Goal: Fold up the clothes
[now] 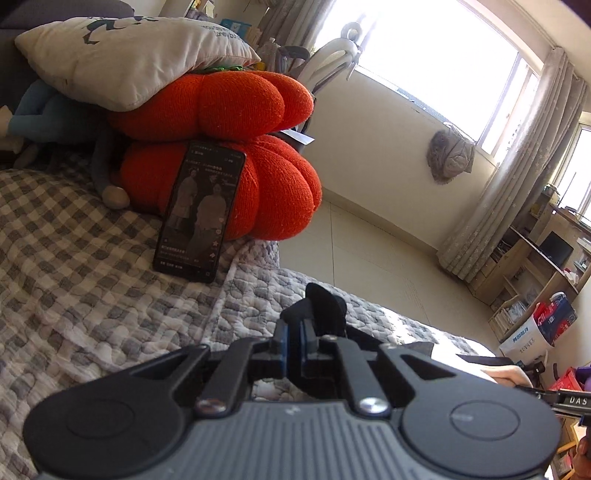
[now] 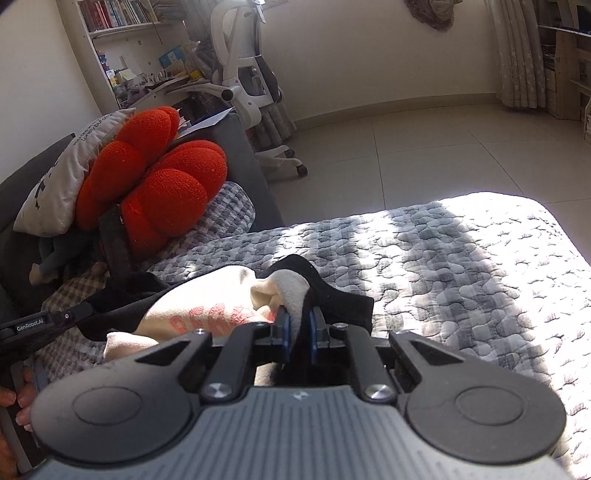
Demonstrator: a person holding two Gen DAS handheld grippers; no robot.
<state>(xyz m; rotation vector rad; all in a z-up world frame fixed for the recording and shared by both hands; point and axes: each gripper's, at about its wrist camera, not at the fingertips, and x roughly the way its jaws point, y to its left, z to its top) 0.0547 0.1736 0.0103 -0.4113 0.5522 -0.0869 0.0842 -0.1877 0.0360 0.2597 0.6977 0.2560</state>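
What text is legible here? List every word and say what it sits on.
"GenRobot.AI": side of the left gripper.
"DAS": side of the right gripper.
"Lonely but": pillow; the rest of its print is unreadable.
Phone screen, book spines, box print: too small or blurred to read.

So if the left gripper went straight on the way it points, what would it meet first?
Beyond the black cloth pinched in the left gripper, probably the quilted bed cover near its edge; depth is unclear, so it might clear it toward the floor.
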